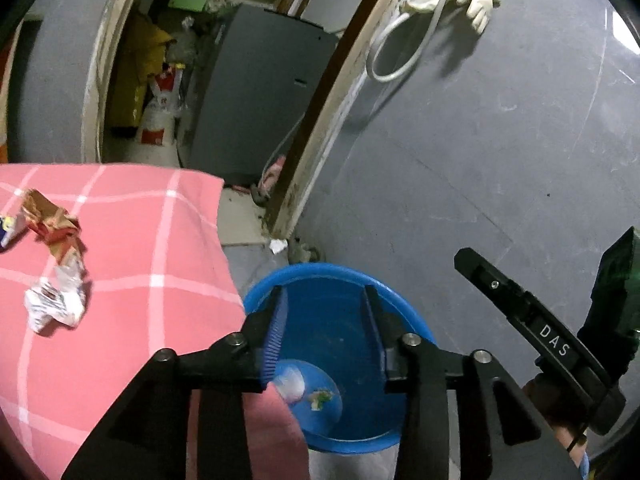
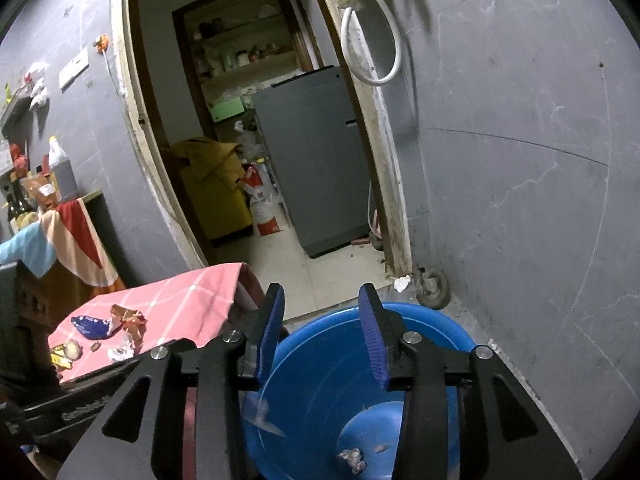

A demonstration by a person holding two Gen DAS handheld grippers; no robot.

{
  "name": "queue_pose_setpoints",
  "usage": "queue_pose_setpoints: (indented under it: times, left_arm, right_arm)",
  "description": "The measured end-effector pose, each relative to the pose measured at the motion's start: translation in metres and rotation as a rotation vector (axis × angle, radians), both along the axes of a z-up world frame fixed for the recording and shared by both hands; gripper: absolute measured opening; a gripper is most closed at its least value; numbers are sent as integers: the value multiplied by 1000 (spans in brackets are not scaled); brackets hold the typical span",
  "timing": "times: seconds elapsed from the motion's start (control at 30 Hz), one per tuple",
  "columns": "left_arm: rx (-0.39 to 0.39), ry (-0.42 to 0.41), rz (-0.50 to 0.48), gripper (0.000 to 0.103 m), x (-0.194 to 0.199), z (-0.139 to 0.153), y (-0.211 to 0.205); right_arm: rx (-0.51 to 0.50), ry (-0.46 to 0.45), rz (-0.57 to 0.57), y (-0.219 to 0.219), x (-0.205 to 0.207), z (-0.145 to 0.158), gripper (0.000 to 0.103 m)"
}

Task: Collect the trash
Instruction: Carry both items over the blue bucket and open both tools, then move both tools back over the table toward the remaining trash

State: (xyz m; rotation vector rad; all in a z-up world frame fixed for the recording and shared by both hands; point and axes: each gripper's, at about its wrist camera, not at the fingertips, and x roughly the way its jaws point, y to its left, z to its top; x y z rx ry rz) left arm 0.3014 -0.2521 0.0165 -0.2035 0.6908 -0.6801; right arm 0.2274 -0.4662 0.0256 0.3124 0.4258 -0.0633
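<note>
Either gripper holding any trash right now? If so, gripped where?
Nothing is held. The left gripper and right gripper both stand open and empty over the blue basin; trash pieces lie at its bottom.

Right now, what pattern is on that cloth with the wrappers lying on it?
The cloth is pink with a white check of thin crossing lines, clearest in the left wrist view.

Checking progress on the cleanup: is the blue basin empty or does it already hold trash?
Not empty: the blue basin holds a crumpled wrapper on its bottom, and a white scrap shows inside it too.
</note>
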Motion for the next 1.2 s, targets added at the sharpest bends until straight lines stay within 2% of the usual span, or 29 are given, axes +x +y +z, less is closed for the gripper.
queue_pose_setpoints:
  times: [0.07, 0.2, 0.23, 0.3, 0.4, 0.43, 0.5, 0.53, 0.77, 1.03, 1.2]
  left_arm:
    - [4, -26, 18, 37, -5, 4, 3]
    - [-5, -92, 84, 57, -13, 15, 22]
    - [-8, -110, 102, 58, -15, 18, 28]
    - [-10, -143, 133, 68, -19, 26, 38]
    - [-6, -213, 194, 88, -29, 36, 56]
    - [-5, -232, 208, 90, -32, 37, 61]
    - [0, -286, 261, 98, -40, 42, 75]
    - [1, -307, 279, 99, -45, 43, 81]
    - [27, -374, 386, 100, -66, 44, 120]
    - [51, -418, 491, 100, -86, 43, 163]
    - [73, -436, 549, 100, -100, 39, 189]
  right_arm:
    - [-3, -15, -1, 0, -1, 2, 47]
    - [-29, -62, 3, 7, -5, 8, 56]
    - [-34, -76, 8, 9, -6, 10, 59]
    - [-46, -108, 18, 14, -8, 14, 77]
    - [-65, -164, 48, 25, -11, 21, 84]
    - [-71, -185, 61, 29, -12, 23, 86]
    - [-76, -229, 81, 37, -14, 27, 100]
    - [-77, -258, 95, 42, -16, 29, 103]
    - [-112, -394, 187, 77, -24, 40, 103]
    - [-177, -480, 265, 117, -33, 41, 103]
    - [-214, -500, 321, 141, -35, 39, 103]
